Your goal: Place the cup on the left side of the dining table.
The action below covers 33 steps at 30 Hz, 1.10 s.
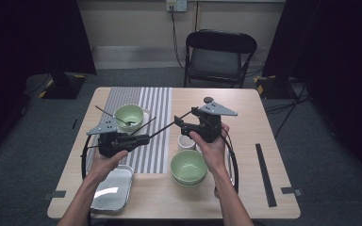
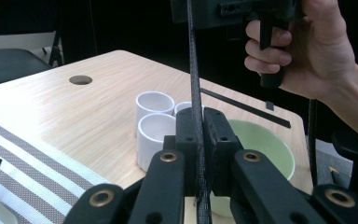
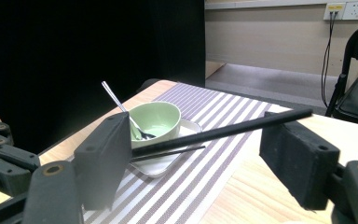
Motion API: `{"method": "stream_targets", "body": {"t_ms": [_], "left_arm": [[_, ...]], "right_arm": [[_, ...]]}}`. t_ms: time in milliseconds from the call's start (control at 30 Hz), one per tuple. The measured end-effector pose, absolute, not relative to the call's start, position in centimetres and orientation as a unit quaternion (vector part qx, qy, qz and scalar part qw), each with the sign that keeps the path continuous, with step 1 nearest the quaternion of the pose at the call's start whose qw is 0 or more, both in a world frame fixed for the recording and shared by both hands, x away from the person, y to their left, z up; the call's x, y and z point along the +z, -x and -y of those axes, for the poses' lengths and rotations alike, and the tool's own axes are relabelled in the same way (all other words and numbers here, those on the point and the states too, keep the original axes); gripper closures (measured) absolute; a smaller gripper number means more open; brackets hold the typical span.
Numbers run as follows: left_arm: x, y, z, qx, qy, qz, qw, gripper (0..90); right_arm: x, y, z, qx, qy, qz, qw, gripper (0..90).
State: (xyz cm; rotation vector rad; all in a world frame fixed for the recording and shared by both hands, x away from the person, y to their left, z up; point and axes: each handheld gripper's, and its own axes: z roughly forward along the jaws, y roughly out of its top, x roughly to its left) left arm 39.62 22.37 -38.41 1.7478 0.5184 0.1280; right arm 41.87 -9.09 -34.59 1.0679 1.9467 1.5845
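My left gripper (image 1: 146, 138) is shut on one end of a black chopstick (image 1: 162, 129), which slants up and to the right over the striped mat (image 1: 155, 101). In the left gripper view the chopstick (image 2: 195, 70) rises from between the closed jaws toward the other hand. My right gripper (image 1: 179, 123) stands open around the far end. In the right gripper view the chopstick (image 3: 223, 132) crosses the wide gap between the jaws, and neither pad presses on it. A second chopstick (image 3: 168, 154) lies on the white plate (image 3: 158, 165) beside a green bowl (image 3: 156, 119) holding a spoon (image 3: 116, 100).
A second green bowl (image 1: 188, 166) sits near the table's front, with white cups (image 1: 186, 141) just behind it. A metal tray (image 1: 113, 188) lies at the front left. A black strip (image 1: 265, 174) lies along the right side. A folding chair (image 1: 219, 56) stands beyond the table.
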Motion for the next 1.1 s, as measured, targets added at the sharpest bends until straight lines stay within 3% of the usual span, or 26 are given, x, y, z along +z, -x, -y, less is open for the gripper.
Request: {"method": "stream_targets", "body": {"t_ms": [1100], "left_arm": [[-38.7, -40.0, -23.1, 0.067, -0.763, -0.233, 0.599, 85.7]], "right_arm": [[-34.6, -41.0, 10.8, 0.554, -0.39, -0.705, 0.208, 22.6]]}}
